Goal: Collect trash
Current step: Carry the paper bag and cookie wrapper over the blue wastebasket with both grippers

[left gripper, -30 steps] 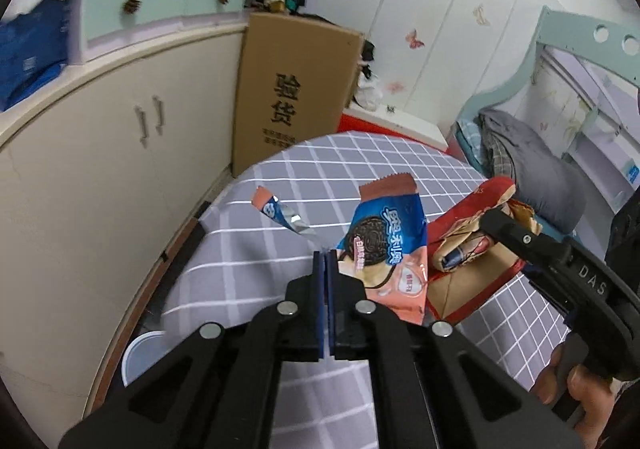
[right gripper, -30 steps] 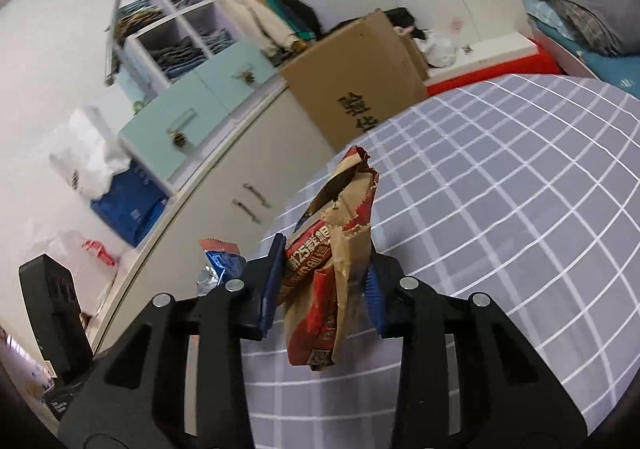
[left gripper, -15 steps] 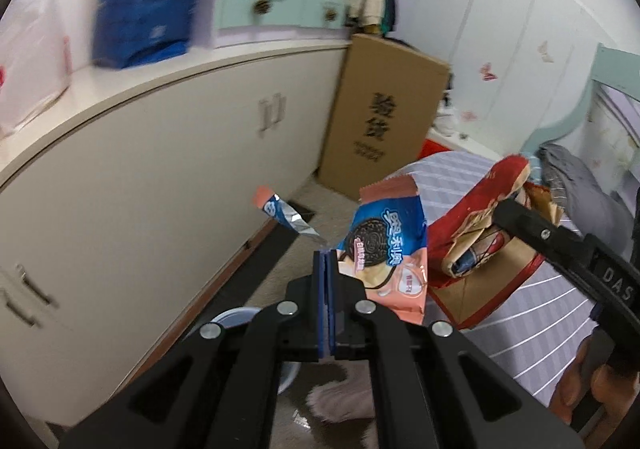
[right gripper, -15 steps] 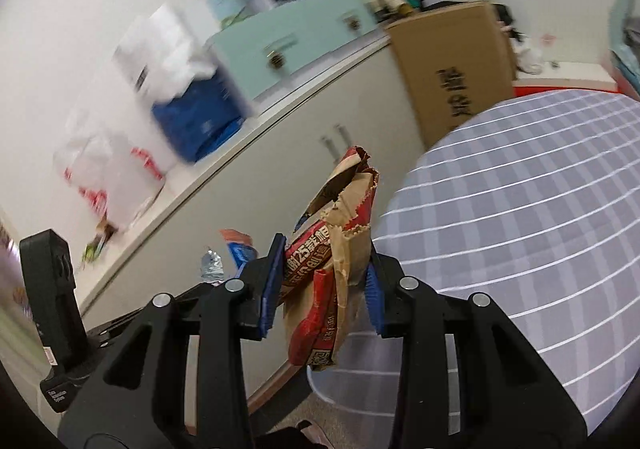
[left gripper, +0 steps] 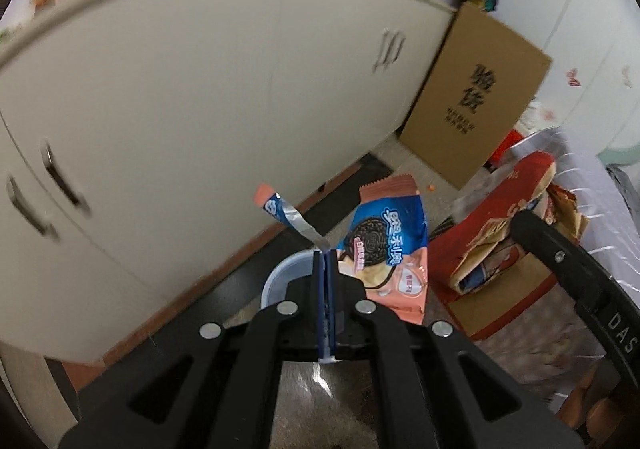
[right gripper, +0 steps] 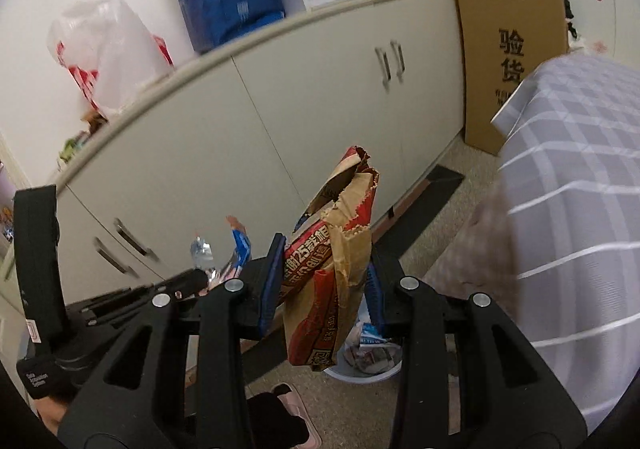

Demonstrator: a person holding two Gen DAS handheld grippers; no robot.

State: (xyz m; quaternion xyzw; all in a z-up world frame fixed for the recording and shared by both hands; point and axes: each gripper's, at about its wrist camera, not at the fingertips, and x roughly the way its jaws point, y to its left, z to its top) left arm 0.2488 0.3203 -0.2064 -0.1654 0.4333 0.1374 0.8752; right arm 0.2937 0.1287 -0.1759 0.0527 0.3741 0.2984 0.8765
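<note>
Blue-and-pink foil makes up the torn cookie wrapper (left gripper: pixel 386 249) pinched in the left gripper (left gripper: pixel 325 261), whose two blue-padded jaws are pressed tight together on the wrapper's lower corner. A narrow torn strip (left gripper: pixel 286 215) of the same foil sticks up and to the left from between the jaws. The wrapper hangs in the air above a round, pale blue trash bin (left gripper: pixel 280 277) on the floor, whose rim shows just behind the jaw tips.

To the right, the right gripper (right gripper: pixel 326 277) clamps a crumpled red and brown paper bag (right gripper: pixel 334 277) between its blue pads; the jaws are partly closed, squeezing the bag's middle. The bag stands roughly upright, its torn mouth at the top. In the right wrist view the same bin (right gripper: pixel 368 361) sits directly below the bag, with crumpled scraps already inside it.

Beyond both grippers runs a long cream cabinet (right gripper: pixel 280 121) with metal handles. A flat cardboard box (left gripper: pixel 476 97) printed with black characters leans against its far end. At the right edge is a table covered in a grey checked cloth (right gripper: pixel 576 177).
</note>
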